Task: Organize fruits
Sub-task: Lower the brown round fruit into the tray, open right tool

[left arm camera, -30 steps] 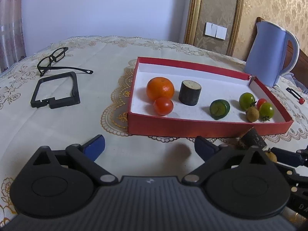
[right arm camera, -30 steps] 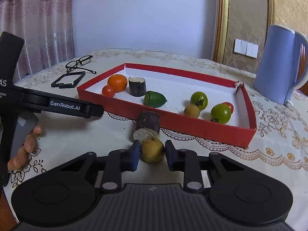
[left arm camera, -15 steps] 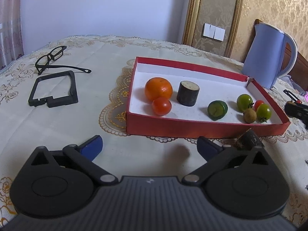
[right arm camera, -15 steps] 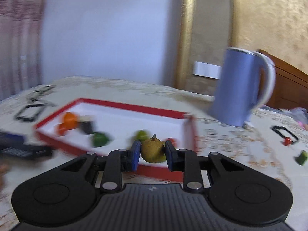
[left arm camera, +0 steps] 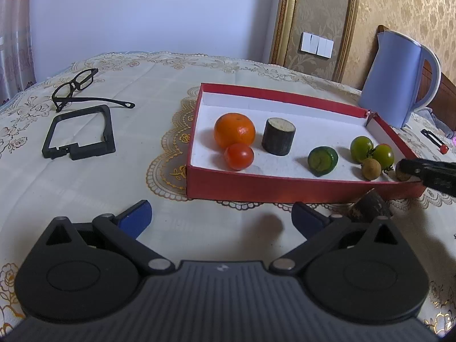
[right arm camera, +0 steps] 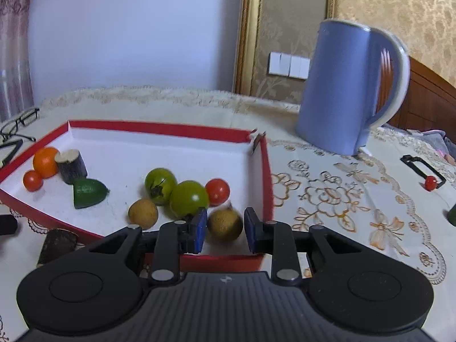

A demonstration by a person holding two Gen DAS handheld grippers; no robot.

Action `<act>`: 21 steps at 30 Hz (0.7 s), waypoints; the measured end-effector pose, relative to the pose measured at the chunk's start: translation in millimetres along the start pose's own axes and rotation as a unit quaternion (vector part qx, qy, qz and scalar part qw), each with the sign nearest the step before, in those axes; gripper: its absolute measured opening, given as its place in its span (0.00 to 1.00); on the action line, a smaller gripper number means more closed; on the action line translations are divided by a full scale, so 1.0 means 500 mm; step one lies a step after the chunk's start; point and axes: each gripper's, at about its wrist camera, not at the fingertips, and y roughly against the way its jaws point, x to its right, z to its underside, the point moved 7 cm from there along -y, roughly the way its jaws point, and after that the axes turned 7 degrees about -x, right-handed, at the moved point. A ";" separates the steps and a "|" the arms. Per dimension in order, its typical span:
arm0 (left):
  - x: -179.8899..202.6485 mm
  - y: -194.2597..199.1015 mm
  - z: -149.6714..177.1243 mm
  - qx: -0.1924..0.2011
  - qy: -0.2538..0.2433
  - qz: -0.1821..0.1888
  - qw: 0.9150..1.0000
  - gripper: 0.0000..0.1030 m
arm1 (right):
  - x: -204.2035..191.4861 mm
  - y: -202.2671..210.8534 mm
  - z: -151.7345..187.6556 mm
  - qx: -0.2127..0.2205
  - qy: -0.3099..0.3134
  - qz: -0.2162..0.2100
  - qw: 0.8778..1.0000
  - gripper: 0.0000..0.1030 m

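Observation:
A red tray with a white floor holds an orange, a small red tomato, a dark cylinder piece, a green wedge, two green tomatoes, another red tomato and a brown round fruit. My right gripper sits at the tray's near right corner. Its jaws are opening, and a second brown fruit lies between the pads with thin gaps on both sides. My left gripper hangs open and empty over the cloth before the tray.
A second dark cylinder piece lies on the cloth outside the tray's front wall. A blue kettle stands behind the tray's right end. Glasses and a black frame lie at left. A black clip with a red ball lies at right.
My right gripper carried the brown fruit from the cloth in front of the tray to the tray's near right corner, and its pads have parted from it. The left gripper stayed put.

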 end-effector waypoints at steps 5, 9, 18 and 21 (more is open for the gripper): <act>0.002 -0.002 0.000 -0.002 -0.004 -0.004 1.000 1.00 | 0.032 0.076 0.011 0.043 -0.033 -0.004 0.999 0.78; 0.006 -0.005 0.001 -0.006 -0.012 -0.012 1.000 1.00 | 0.053 0.109 0.044 0.022 -0.008 0.054 0.998 0.78; 0.033 0.025 0.015 -0.005 -0.010 0.003 1.000 1.00 | 0.123 0.054 0.093 -0.059 -0.066 0.037 0.995 0.89; 0.073 0.058 0.016 0.011 -0.026 0.034 0.999 1.00 | 0.127 0.051 0.098 -0.062 -0.077 0.028 0.995 0.91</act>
